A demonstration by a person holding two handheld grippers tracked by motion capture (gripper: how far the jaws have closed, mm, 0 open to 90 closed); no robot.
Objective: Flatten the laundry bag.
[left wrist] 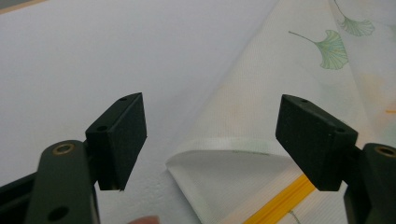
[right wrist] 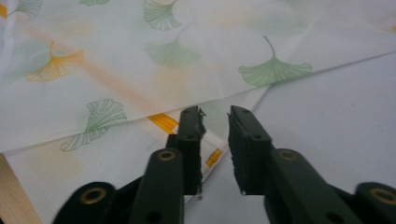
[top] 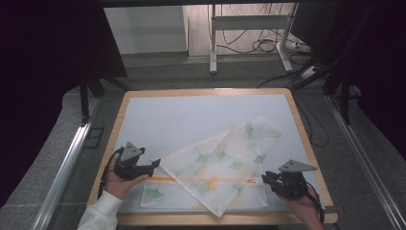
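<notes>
Both fingers empty: left gripper gapes wide over cloth; right gripper narrowly parted.

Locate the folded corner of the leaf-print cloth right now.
In the high view the folded corner lies at the table's near left, just off the left tongs, whose open jaws frame it in the left gripper view.

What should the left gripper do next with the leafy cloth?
Probably ease the left gripper forward and close on the cloth's folded corner. Its jaws stand wide open with that corner lying just ahead between them, not yet pinched, and the cloth lies only partly folded on the table.
</notes>
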